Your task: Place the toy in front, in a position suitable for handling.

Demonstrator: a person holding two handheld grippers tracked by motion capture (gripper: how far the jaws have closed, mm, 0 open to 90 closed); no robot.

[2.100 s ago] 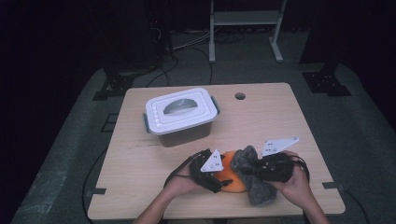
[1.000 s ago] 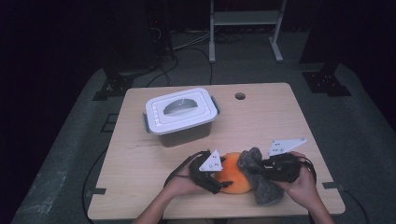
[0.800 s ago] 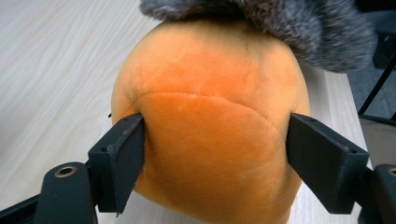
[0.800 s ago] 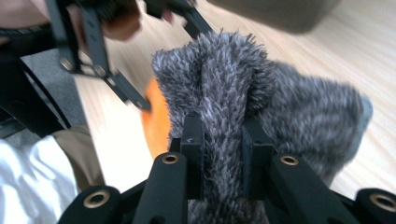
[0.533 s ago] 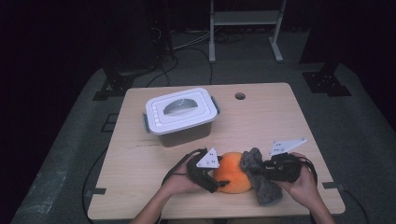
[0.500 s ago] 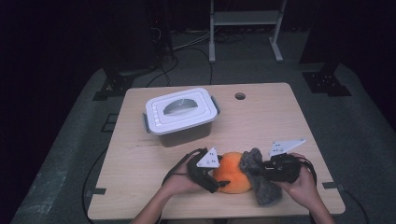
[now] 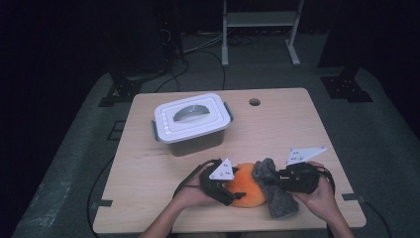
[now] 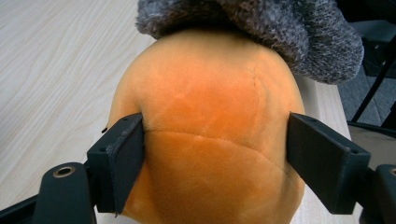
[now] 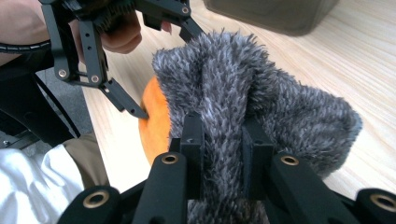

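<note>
**Grey Fleece Half Off an Orange Plush at the Table's Near Edge**

A person seated at a wooden table [image 7: 297, 129] works two hand-held grippers against a round orange plush [image 7: 246, 186], which lies near the front edge, well in front of a lidded white storage box [image 7: 190, 119]; the left gripper [image 7: 224, 191] has its jaws set around the plush's flanks, both pads against the orange fabric, and the jaws have just been closing in after a brief widening, with the plush between them; the left gripper view shows one pad [image 8: 122, 161] denting the seam line and the other resting at the far side. The right gripper [image 7: 275, 177] is pressed tight on a fold of the furry grey cover [image 7: 277, 196], its pads squeezing the pile between them (the right gripper view shows the fleece bunched up over the jaws); the cover hangs over one end of the plush and trails onto the tabletop beside it. Judged from this, the cover is only partly on the plush; the work is about midway, and the box's lid is on, untouched.
</note>
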